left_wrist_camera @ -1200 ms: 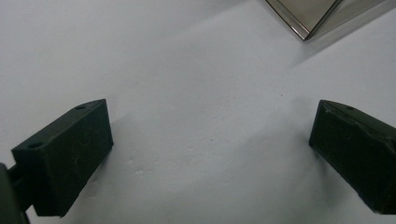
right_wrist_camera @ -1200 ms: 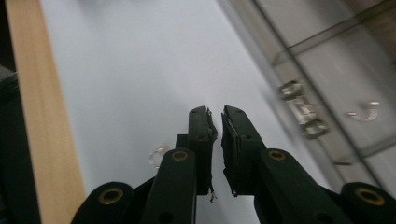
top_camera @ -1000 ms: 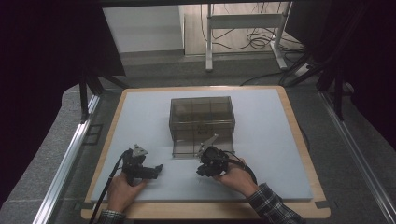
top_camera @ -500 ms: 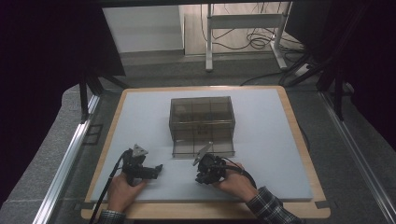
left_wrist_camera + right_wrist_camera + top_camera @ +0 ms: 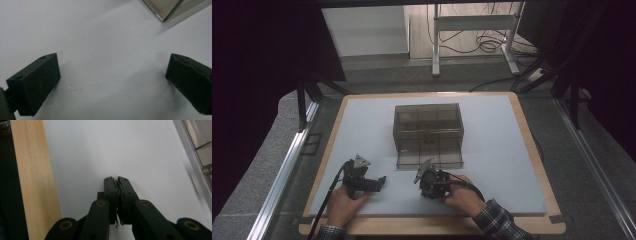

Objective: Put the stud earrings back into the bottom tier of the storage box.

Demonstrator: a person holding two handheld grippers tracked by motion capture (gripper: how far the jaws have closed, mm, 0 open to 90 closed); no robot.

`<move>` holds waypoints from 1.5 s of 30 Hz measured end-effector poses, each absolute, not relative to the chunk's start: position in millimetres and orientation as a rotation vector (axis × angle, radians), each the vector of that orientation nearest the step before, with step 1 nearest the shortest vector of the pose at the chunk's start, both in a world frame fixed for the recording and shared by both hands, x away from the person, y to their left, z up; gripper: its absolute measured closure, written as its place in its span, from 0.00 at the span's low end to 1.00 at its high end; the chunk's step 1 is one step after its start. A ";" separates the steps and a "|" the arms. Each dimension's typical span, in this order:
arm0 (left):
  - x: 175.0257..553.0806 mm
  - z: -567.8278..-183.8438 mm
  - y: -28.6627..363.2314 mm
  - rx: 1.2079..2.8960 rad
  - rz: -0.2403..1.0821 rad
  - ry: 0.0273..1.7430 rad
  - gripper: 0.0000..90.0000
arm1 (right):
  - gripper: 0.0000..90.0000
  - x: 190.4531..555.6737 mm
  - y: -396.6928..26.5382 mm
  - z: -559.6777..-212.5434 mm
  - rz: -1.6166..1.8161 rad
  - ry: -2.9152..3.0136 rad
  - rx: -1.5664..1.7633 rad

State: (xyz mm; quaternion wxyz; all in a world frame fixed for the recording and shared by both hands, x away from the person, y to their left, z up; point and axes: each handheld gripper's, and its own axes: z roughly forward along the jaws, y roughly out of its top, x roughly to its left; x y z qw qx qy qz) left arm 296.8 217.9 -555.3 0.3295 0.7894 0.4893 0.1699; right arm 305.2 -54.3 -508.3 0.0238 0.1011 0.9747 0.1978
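- Centre of the white table (image 5: 492,165): a smoky see-through plastic box (image 5: 428,128) with grid dividers inside, its front flap (image 5: 429,160) lying open on the near side, flat on the board.
- Left gripper (image 5: 379,182) sits at near left, resting low on the table, jaws spread wide with nothing between them. In the left gripper view a corner of the box (image 5: 166,8) peeks in at the far right edge, well apart from the pads.
- Right gripper (image 5: 419,176) is just near of the flap's near edge, jaws pressed tight together on nothing that I can see; its own view shows the pads closed, the wooden table edge (image 5: 35,177) to one side and the flap's rim (image 5: 192,152) to the other.
- My read: this is the approach, both hands poised in front of the open box, neither one touching it yet.
- Next move, I'd judge: the right gripper must release its jaws before it can take the flap's edge, while the left one closes in to steady the box so it doesn't slide.
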 end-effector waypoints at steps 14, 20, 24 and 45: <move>296.8 -555.2 217.9 2.066 0.443 1.280 0.00 | 0.98 315.4 -60.2 -503.1 0.700 3.060 0.383; 296.8 -555.2 217.9 2.066 0.444 1.280 0.00 | 0.89 313.9 -58.8 -503.3 0.713 3.075 0.372; 296.8 -555.2 217.9 2.066 0.444 1.280 0.00 | 0.87 312.1 -54.5 -509.9 0.671 3.073 0.360; 296.8 -555.1 217.9 2.066 0.443 1.281 0.00 | 0.95 319.2 -59.3 -497.6 0.704 3.054 0.415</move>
